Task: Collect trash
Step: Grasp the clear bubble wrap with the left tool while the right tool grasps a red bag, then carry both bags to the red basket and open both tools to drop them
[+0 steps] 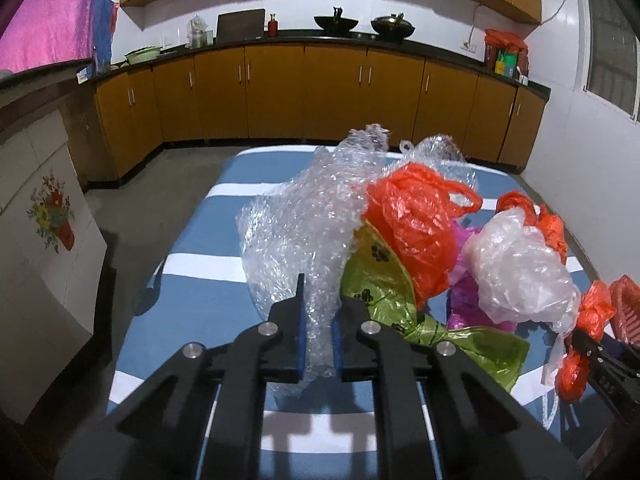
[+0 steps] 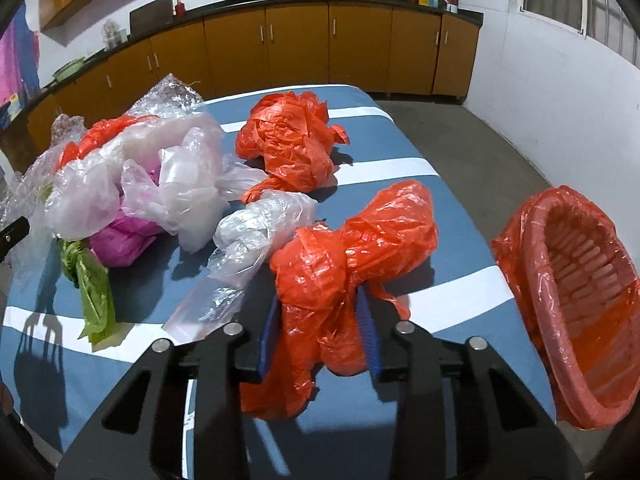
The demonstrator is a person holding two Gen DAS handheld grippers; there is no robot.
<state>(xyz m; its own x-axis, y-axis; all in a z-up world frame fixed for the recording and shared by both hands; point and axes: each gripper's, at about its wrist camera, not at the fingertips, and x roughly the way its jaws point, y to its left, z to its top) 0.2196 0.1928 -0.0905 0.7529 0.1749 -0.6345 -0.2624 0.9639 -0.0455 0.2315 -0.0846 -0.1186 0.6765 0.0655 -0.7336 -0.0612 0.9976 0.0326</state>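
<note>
I am at the pick-up step on both sides. My left gripper (image 1: 320,312) is pinched nearly closed on the near edge of the bubble wrap (image 1: 304,220), which sprawls over the left part of the striped blue table (image 1: 180,280); the film fills the slot between the blue pads. My right gripper (image 2: 320,332) is clamped on the knotted orange bag (image 2: 348,256) lying at the near right of the table, its crumpled tail bunched between the pads, so the jaws stand partly apart around it.

The bin, a red basket lined with orange plastic (image 2: 576,280), sits just beside the table's right edge, close to my right gripper. More trash is left: a second orange bag (image 2: 292,140) farther back, clear bags (image 2: 172,184), a green bag (image 2: 94,284) and something pink beneath them.

Next, I judge, comes lifting both loads clear and carrying them right, over the basket's mouth. The bubble wrap is large and springy; it may drag neighbouring bags along.
</note>
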